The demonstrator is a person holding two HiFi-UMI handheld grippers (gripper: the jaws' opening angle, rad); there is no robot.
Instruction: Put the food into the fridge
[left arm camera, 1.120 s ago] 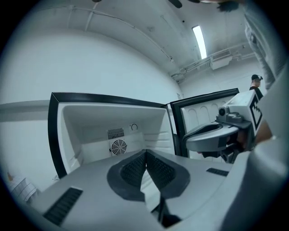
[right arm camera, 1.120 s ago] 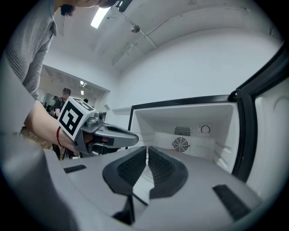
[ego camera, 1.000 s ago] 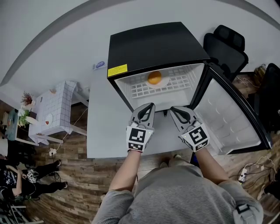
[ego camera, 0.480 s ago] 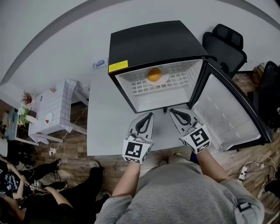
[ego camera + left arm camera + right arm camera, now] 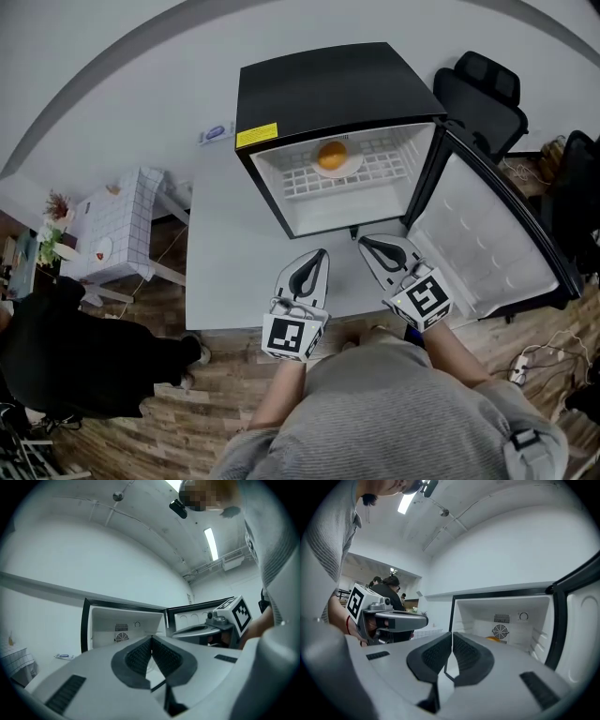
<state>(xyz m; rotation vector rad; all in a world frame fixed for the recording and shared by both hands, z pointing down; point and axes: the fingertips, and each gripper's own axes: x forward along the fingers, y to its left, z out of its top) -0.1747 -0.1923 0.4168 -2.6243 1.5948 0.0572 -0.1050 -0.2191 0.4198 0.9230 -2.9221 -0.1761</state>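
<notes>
Tongs first: my left gripper (image 5: 320, 256) and right gripper (image 5: 365, 242) were both pinched together, nothing between the jaws, held over the white table (image 5: 230, 262) just in front of the black mini fridge (image 5: 328, 89). Beyond them the food (image 5: 331, 156), a round orange lump, sat on a white plate (image 5: 343, 174) on the wire shelf (image 5: 300, 187) inside. Placing looked done to me. The door (image 5: 487, 248) stood wide open on my right, probably the only step left. Food looked whole and smooth; fruit or bun, I couldn't tell.
</notes>
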